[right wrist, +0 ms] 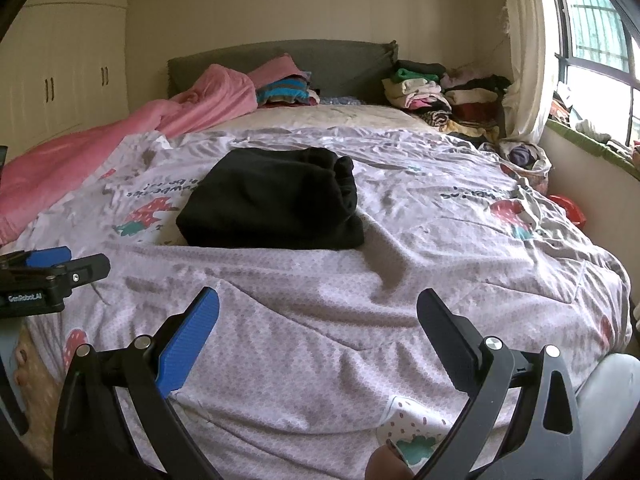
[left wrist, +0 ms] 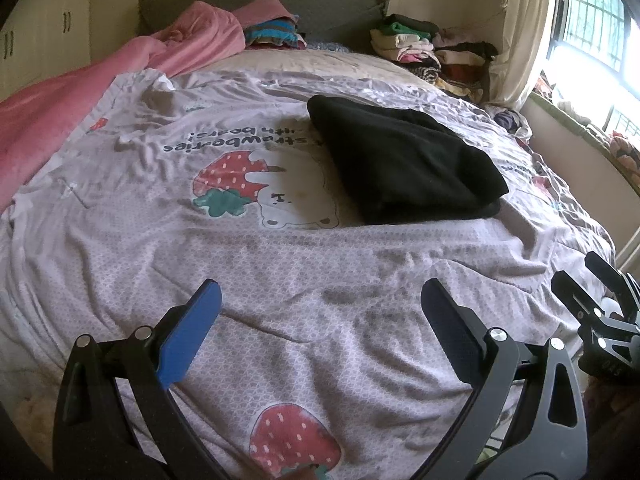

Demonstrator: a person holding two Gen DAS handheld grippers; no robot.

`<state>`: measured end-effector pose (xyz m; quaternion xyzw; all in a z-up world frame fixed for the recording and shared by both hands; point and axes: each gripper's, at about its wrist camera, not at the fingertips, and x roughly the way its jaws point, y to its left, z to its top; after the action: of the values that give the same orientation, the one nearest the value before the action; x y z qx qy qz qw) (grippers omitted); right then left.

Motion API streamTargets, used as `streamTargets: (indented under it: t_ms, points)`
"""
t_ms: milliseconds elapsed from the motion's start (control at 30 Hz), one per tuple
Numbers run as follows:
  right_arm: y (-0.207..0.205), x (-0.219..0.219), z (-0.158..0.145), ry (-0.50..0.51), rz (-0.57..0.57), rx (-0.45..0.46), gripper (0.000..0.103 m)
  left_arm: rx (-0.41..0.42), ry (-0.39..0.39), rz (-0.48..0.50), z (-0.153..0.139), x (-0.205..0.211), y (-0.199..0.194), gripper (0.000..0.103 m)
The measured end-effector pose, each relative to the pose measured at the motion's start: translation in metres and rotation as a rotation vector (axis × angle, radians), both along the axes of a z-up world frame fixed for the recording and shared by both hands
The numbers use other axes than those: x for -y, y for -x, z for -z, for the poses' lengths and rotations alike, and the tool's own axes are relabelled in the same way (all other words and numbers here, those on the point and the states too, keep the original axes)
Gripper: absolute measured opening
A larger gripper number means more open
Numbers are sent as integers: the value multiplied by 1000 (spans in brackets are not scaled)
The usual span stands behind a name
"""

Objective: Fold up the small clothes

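Daylight from the barred window [right wrist: 592, 32] falls across a wide bed [right wrist: 420, 264] under a strawberry-print cover [left wrist: 224, 184], with a pink blanket [left wrist: 60, 112] bunched along the far side and stacks of folded clothes [right wrist: 436, 96] against the grey headboard [right wrist: 280, 60]. Mid-bed lies a black garment [left wrist: 400, 160], already doubled into a thick bundle, though whether its folds are finished is hard to judge from this dark mass. Both tools hover low over the near edge of the bed, well apart from it. The left tool [left wrist: 320, 312] has its jaws spread wide, holding nothing; the right tool [right wrist: 318, 316] is likewise spread and empty. If either reaches in shallow, it could pinch the rumpled cover along with the cloth, or grab only the top layer and drag the bundle open.
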<state>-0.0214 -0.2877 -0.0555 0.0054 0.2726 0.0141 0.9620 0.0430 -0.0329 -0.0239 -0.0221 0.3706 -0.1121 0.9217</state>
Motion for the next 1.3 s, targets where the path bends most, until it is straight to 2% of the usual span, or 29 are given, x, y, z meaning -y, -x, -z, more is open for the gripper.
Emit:
streamTargets:
  t_ms: [1300]
  points:
    - [-1,-7,1,1,-10,-9,99,-3,-14,-2,-1,-2,0,94]
